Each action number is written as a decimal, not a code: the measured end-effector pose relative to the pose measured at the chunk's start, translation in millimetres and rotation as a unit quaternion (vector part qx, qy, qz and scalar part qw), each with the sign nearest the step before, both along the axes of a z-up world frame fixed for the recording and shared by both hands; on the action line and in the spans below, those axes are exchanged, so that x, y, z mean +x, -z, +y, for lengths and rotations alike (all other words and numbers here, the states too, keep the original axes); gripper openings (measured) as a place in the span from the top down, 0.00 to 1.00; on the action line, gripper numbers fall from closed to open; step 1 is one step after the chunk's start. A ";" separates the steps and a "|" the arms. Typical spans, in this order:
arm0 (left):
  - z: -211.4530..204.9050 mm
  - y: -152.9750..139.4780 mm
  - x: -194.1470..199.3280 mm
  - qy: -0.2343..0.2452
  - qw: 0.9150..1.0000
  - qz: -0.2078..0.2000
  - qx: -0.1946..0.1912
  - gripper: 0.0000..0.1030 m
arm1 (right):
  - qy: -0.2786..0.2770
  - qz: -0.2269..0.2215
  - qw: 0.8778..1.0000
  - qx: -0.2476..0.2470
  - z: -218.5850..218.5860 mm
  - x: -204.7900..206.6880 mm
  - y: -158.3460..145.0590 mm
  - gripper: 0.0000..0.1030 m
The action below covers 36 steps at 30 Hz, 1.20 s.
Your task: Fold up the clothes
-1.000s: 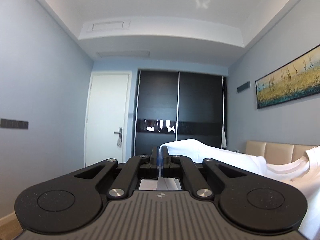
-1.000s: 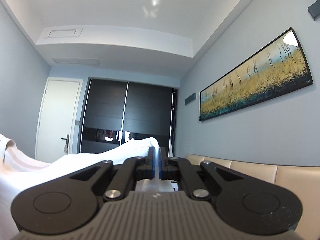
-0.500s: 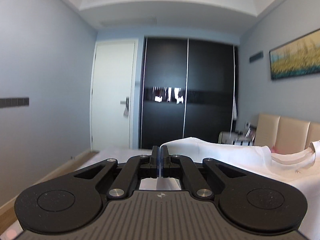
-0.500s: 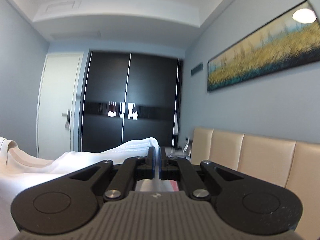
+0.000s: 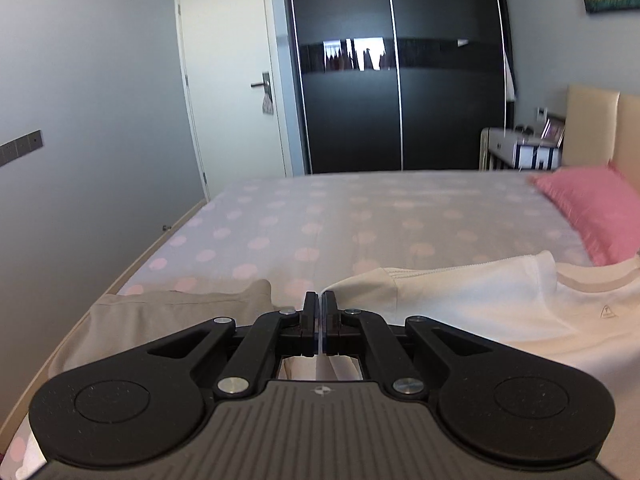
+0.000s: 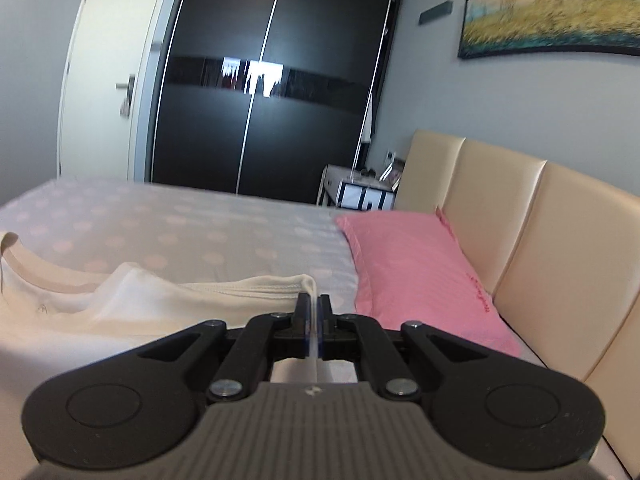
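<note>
A white T-shirt [image 5: 480,300] with a beige-trimmed collar is stretched between both grippers, low over the bed. In the left wrist view my left gripper [image 5: 320,300] is shut on one edge of it, and the cloth runs off to the right. In the right wrist view my right gripper [image 6: 313,302] is shut on the other hemmed edge of the T-shirt [image 6: 140,304], which spreads to the left with its collar at the far left. A beige garment [image 5: 180,312] lies flat on the sheet just left of the left gripper.
The bed's polka-dot sheet [image 5: 340,224] stretches ahead. A pink pillow [image 6: 416,264] lies against the tan padded headboard [image 6: 520,232] on the right. Beyond the bed stand a dark sliding wardrobe [image 5: 400,80], a white door [image 5: 236,80] and a bedside table [image 6: 360,192].
Both grippers have come down and tipped forward with the shirt. The view has swung from ceiling and walls to the bed, and the shirt now hangs low over the sheet.
</note>
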<state>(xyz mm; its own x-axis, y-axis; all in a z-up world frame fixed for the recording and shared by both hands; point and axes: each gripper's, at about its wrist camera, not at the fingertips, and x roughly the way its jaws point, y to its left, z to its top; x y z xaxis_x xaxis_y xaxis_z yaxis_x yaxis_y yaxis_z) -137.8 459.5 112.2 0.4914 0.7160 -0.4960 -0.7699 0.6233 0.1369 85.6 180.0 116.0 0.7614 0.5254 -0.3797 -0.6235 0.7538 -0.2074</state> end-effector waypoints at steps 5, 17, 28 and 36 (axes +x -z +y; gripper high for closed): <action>37.1 62.3 44.2 -0.004 0.998 0.056 -0.014 1.00 | 0.008 0.038 0.998 -0.040 54.6 43.7 58.9 0.96; 96.6 209.1 120.7 -0.013 0.984 0.163 -0.077 1.00 | 0.022 0.105 0.983 -0.148 153.4 118.4 217.7 0.96; 114.8 262.4 140.0 -0.019 0.969 0.226 -0.100 0.99 | 0.027 0.132 0.973 -0.189 159.1 146.9 264.7 0.75; 100.1 221.2 152.0 0.093 0.978 0.158 -0.097 0.74 | -0.096 0.165 0.976 -0.109 158.5 139.5 224.4 0.61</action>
